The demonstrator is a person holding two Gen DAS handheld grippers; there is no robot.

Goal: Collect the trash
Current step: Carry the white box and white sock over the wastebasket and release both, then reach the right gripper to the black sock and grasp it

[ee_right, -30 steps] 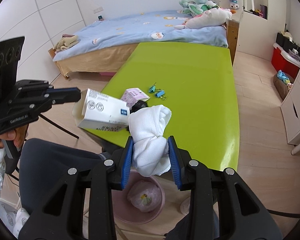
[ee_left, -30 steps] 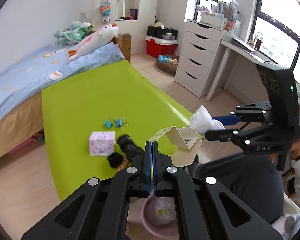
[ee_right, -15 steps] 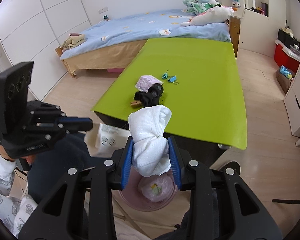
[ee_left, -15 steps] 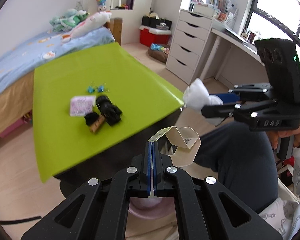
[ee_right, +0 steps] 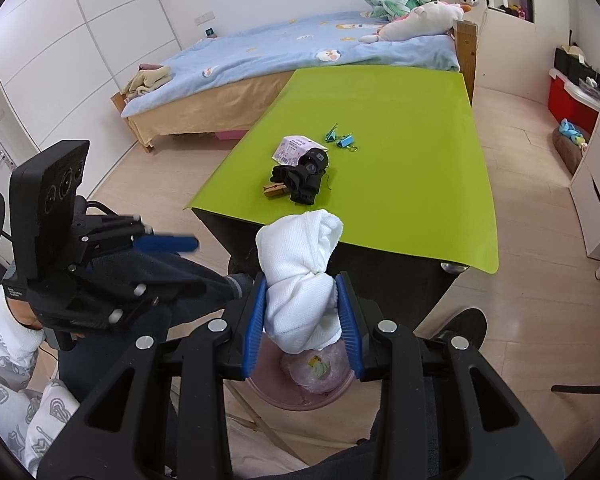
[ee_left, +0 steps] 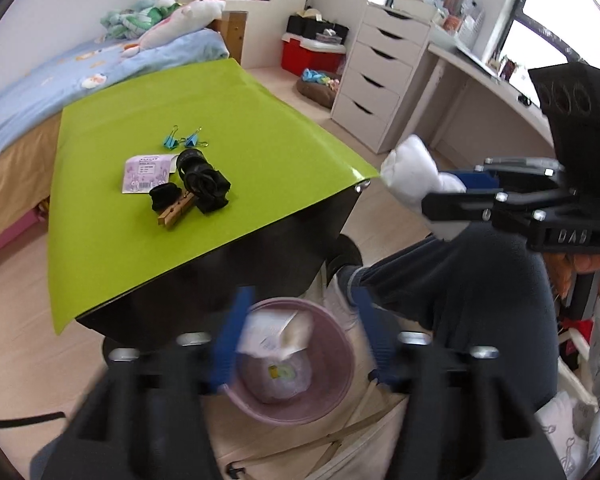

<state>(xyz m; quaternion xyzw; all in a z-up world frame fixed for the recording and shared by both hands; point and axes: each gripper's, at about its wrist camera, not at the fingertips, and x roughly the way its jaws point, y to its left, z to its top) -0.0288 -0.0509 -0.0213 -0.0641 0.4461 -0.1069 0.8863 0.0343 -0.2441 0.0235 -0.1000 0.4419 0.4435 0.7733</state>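
My left gripper [ee_left: 302, 340] hangs blurred over the pink bin [ee_left: 342, 384] on the floor, and its jaws are opening. The white paper carton [ee_left: 276, 330] lies loose between the pads at the bin's mouth, and neither pad presses on it. My right gripper [ee_right: 300, 308] is shut on a knotted white cloth [ee_right: 300, 248], held off the near edge of the green table [ee_right: 400, 92] and above the bin [ee_right: 284, 398]. In the left wrist view that cloth [ee_left: 412, 168] shows at the right.
On the table lie a black bundle [ee_left: 204, 184], a wooden clothespin [ee_left: 176, 214], a purple packet [ee_left: 144, 168] and two blue binder clips [ee_left: 184, 140]. A person's dark-trousered leg [ee_left: 440, 288] is beside the bin. A bed stands behind and white drawers [ee_left: 380, 80] to the right.
The left gripper came down off the table's edge to above the bin and its jaws parted, letting go of the carton. The right gripper drew back from the table, still gripping the cloth.
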